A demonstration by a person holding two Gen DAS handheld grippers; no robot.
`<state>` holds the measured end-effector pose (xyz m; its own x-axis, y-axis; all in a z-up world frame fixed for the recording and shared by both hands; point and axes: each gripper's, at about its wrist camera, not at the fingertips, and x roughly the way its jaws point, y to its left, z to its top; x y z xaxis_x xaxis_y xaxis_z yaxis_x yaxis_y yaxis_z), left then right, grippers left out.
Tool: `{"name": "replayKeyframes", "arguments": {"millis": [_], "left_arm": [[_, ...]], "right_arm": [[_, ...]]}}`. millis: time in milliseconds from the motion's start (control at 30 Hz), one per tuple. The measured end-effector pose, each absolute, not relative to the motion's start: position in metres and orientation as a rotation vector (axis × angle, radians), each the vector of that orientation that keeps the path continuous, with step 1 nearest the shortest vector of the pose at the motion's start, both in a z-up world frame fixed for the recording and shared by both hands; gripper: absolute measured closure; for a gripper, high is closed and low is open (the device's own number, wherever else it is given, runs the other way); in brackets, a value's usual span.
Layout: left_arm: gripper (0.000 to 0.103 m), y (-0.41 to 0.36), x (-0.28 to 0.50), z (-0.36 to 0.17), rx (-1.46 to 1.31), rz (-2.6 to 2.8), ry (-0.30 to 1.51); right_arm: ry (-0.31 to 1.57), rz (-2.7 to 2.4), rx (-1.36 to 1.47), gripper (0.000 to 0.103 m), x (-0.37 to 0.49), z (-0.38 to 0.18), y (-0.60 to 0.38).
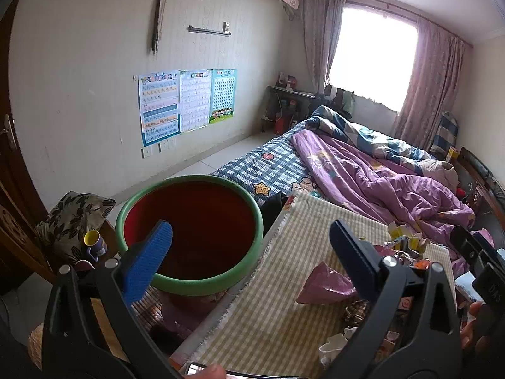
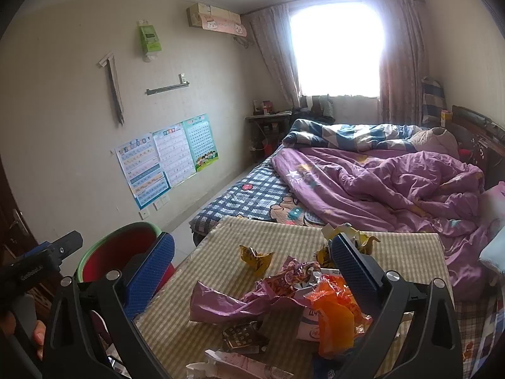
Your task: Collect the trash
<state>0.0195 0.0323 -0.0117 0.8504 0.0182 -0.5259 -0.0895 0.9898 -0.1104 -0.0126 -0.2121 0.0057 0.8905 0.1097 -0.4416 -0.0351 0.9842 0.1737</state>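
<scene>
Left wrist view: the red bin [image 1: 189, 233] with its green rim is seen whole beside the checked tabletop [image 1: 277, 287], its inside bare, while in the right wrist view it is half hidden behind a blue finger pad. Only there is the trash pile [image 2: 284, 293] laid out fully: purple wrapper [image 2: 227, 303], orange bag [image 2: 334, 322], yellow wrapper [image 2: 255, 257]. Both the left gripper [image 1: 249, 254] and right gripper [image 2: 252, 270] are held with fingers apart, nothing between them. A cup [image 1: 94, 241] is seen left of the bin.

Bright curtained window [image 2: 337, 47] lights an unmade bed [image 2: 363, 183].
</scene>
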Motion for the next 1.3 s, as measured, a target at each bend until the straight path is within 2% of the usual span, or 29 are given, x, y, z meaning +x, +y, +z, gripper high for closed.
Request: {"name": "replayKeyframes", "arguments": {"millis": [1000, 1300], "left_arm": [[0.005, 0.017, 0.024, -0.026, -0.054, 0.028, 0.589], [0.005, -0.019, 0.072, -0.103, -0.034, -0.229, 0.829]], "right_arm": [[0.503, 0.029, 0.119, 0.007, -0.011, -0.007, -0.232], [0.625, 0.036, 0.152, 0.007, -0.014, -0.034, -0.261]]}}
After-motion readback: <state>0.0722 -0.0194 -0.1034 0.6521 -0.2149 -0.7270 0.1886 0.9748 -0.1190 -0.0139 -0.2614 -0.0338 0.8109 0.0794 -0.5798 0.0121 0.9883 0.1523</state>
